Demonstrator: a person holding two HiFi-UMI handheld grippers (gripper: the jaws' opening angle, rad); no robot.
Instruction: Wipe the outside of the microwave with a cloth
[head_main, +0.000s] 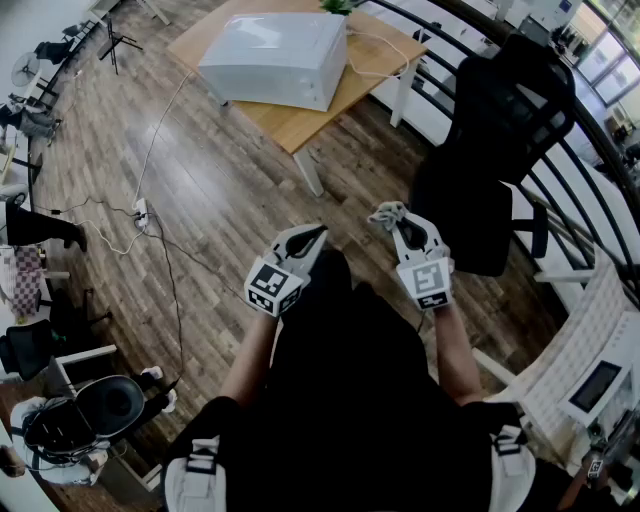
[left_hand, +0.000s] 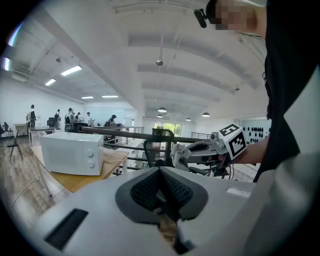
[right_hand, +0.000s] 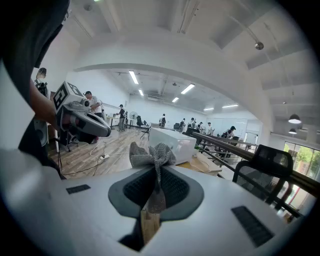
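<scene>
A white microwave stands on a wooden table well ahead of me; it also shows as the microwave at left and the microwave beyond the jaws. My right gripper is shut on a grey cloth, whose bunched end sticks out past the jaws as the cloth. My left gripper is shut with nothing in it. Both grippers hang in the air in front of my body, far from the microwave. In the left gripper view the right gripper holds the cloth.
A black office chair stands to the right of the table, by a black railing. Cables and a power strip lie on the wooden floor at left. A white cord trails over the table. People stand far off in the hall.
</scene>
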